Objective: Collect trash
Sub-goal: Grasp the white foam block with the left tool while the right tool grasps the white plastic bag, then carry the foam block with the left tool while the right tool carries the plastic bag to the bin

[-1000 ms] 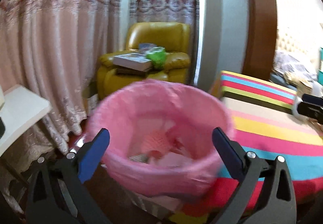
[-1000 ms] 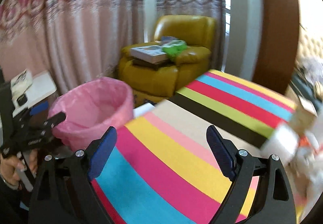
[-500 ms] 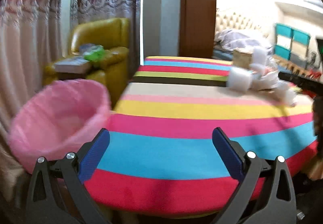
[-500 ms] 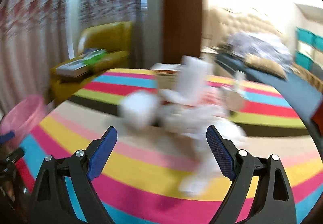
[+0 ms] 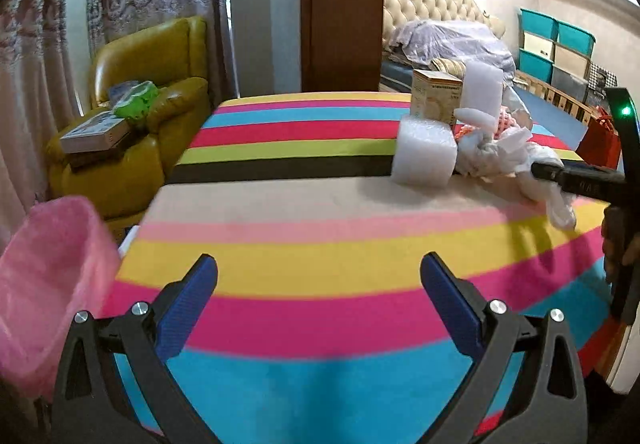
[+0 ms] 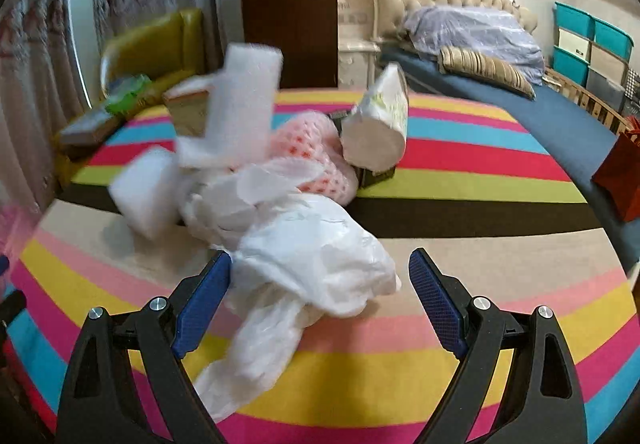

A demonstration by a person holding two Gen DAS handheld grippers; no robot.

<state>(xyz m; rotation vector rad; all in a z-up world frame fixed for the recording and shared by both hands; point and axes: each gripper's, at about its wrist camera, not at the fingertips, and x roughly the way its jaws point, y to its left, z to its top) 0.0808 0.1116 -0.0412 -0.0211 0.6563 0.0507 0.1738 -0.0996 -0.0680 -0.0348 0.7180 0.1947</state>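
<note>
A striped bench (image 5: 320,244) fills the middle of both views, with a pink-lined trash bin (image 5: 44,284) at the lower left edge of the left wrist frame. The trash sits in a heap on the bench: a crumpled white plastic bag (image 6: 316,256) at the centre of the right wrist frame, foam blocks (image 6: 244,100) and a small cardboard box (image 5: 436,100) behind it. The right gripper (image 6: 320,288) holds its fingers apart around the bag's near end, and the left gripper (image 5: 318,292) hangs over bare bench, fingers apart and empty.

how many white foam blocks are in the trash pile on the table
2: one foam block lies at the pile's left edge on the striped table; the other foam block stands upright behind it. More may be hidden.
</note>
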